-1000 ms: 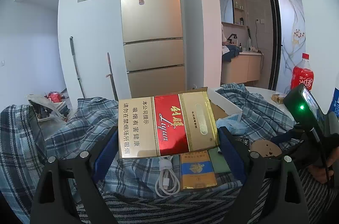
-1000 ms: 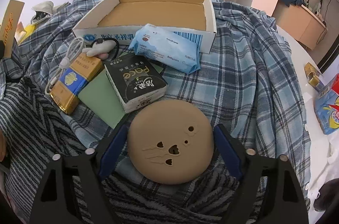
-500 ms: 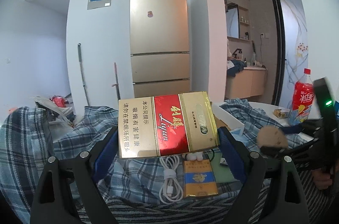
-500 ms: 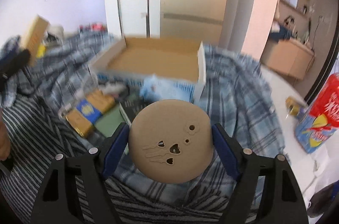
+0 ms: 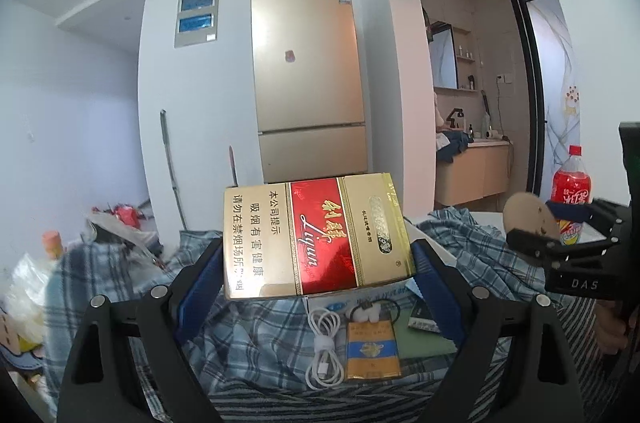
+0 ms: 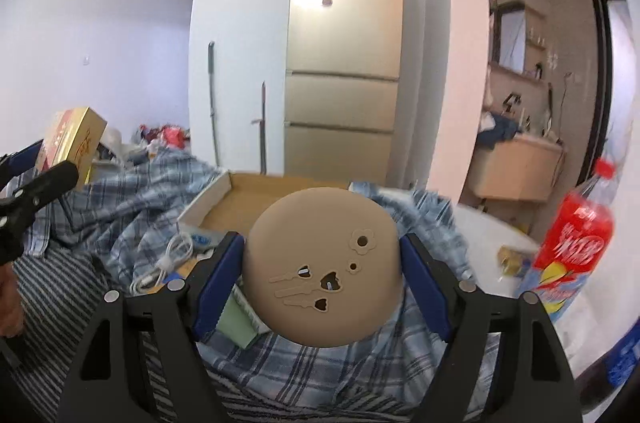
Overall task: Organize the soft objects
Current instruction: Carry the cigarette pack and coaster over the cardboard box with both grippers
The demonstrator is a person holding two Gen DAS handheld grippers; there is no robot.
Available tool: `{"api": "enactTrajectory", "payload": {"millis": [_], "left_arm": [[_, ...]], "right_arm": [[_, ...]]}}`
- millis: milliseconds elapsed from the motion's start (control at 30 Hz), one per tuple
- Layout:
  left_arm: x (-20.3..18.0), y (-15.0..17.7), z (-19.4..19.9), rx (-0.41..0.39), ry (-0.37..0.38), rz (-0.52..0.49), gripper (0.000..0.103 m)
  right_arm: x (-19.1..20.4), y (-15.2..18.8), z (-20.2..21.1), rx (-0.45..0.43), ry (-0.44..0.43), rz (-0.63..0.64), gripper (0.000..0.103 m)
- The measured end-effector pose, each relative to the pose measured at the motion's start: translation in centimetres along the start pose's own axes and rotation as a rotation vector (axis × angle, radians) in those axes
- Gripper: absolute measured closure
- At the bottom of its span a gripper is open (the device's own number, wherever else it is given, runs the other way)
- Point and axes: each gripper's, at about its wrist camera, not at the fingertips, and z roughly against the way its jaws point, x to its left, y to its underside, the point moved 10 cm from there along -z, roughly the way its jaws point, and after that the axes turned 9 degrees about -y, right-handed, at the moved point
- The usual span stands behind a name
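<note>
Clamping gold carton (image 5: pixel 316 239): left tool (image 5: pixel 316 277); right tool (image 6: pixel 322 277) clamping tan disc (image 6: pixel 324 271); cardboard box (image 6: pixel 240 201) bare.

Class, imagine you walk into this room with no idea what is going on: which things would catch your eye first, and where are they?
First, the gold and red carton clamped in the left gripper, held up above the plaid cloth. Next, the round tan case gripped by the right gripper, in front of the open cardboard box. Behind both stands the tall gold fridge, and a red soda bottle is at the far right.
</note>
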Motion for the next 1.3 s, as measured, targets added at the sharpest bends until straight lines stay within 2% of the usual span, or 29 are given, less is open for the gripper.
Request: {"api": "enactTrajectory", "payload": {"millis": [100,267,433,533,867,1000,1133,1300], "left_arm": [[0.1,-1.2,0.6,-0.028,-0.016,0.012,0.011],[0.3,-3.7,1.3,-0.118,-0.054,0.017,0.011],[-0.7,-6.3,1.0,-0.117,-0.042,0.025,0.011],[-1.2,-8.5,1.0,-0.124,-0.066,0.01,0.011],[-1.6,-14.0,-0.6,-0.102,-0.08,0.056,0.011],[-1.4,-16.2,-1.1,-0.133,-0.099,0.052,0.011],[-1.0,-17.0,-1.9,-0.132,-0.09,0.085,0.011],[0.2,-15.9,-3.7,-0.103,-0.093,0.118,0.011]], "right_arm": [[0.3,-1.4,0.8,-0.019,-0.001,0.005,0.025],[1.2,-3.9,2.1,-0.086,0.008,0.058,0.024],[1.7,-7.2,2.7,-0.132,-0.01,0.043,0.024],[0.9,-9.2,2.8,-0.139,0.046,0.026,0.024],[-1.0,-16.8,3.3,-0.226,0.067,-0.047,0.024],[-1.3,-19.2,3.6,-0.271,0.06,-0.072,0.024],[-1.6,-19.4,3.0,-0.294,0.037,-0.092,0.024],[-2.1,-17.5,0.7,-0.268,0.043,-0.093,0.024]]}}
